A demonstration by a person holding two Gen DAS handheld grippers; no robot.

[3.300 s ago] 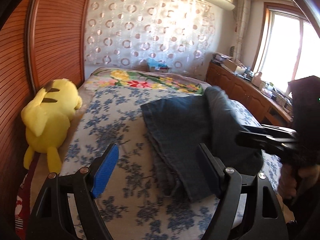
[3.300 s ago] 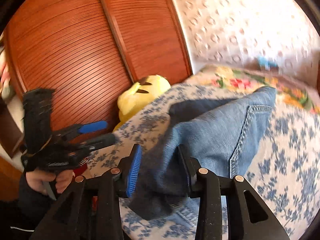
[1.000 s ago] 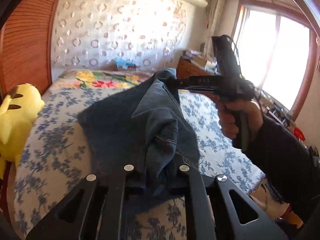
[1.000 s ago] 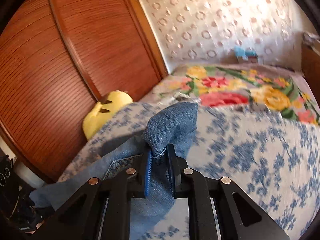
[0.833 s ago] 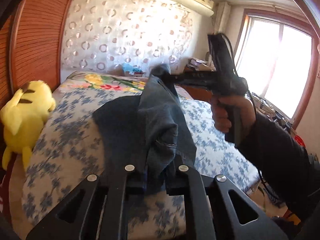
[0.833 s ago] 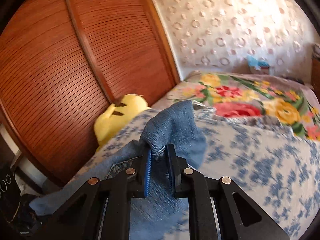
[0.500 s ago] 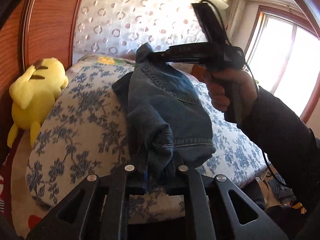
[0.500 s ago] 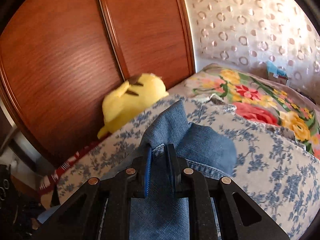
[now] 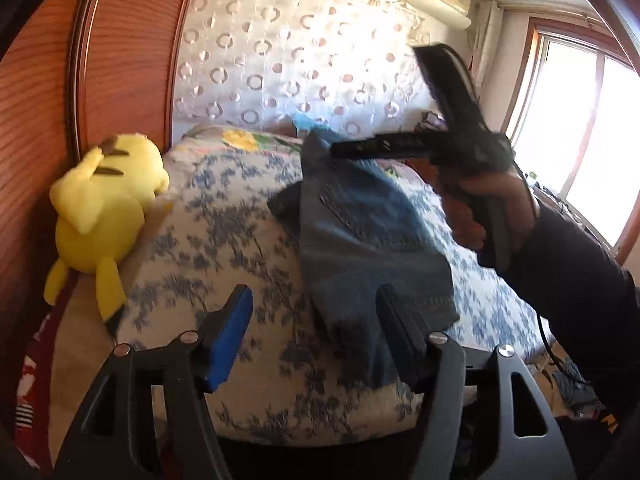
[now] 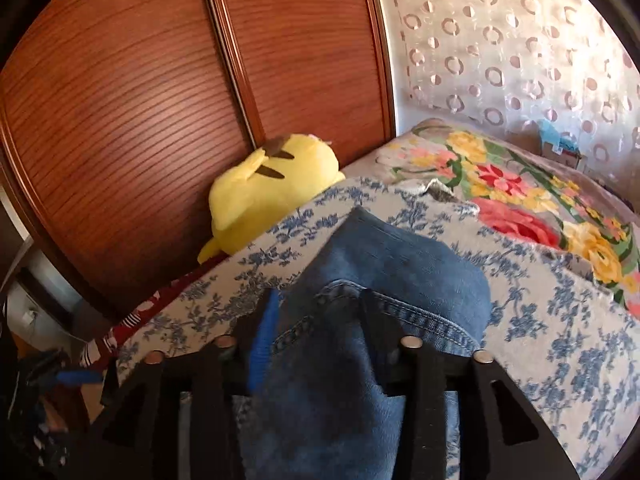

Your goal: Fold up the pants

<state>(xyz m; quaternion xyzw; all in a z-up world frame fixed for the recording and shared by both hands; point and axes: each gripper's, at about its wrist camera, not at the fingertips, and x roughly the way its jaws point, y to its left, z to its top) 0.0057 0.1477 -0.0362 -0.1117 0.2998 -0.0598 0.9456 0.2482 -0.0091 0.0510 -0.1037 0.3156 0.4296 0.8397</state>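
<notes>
The folded blue jeans (image 9: 360,240) lie on the blue-flowered bedspread (image 9: 224,240) near the bed's front edge. My left gripper (image 9: 312,320) is open and holds nothing; the jeans' near hem lies just beyond its right finger. My right gripper (image 9: 336,148) shows in the left wrist view at the jeans' far end, held by a hand. In the right wrist view my right gripper (image 10: 320,316) has its fingers spread, with the jeans (image 10: 384,280) lying loose between them.
A yellow plush toy (image 9: 104,204) lies at the bed's left edge against the wooden wardrobe doors (image 10: 160,80). A floral blanket (image 10: 520,196) covers the bed's far end. A window (image 9: 580,140) is at the right.
Both grippers have opened and let go of the jeans. The jeans have come down from being held up and now rest folded on the bed.
</notes>
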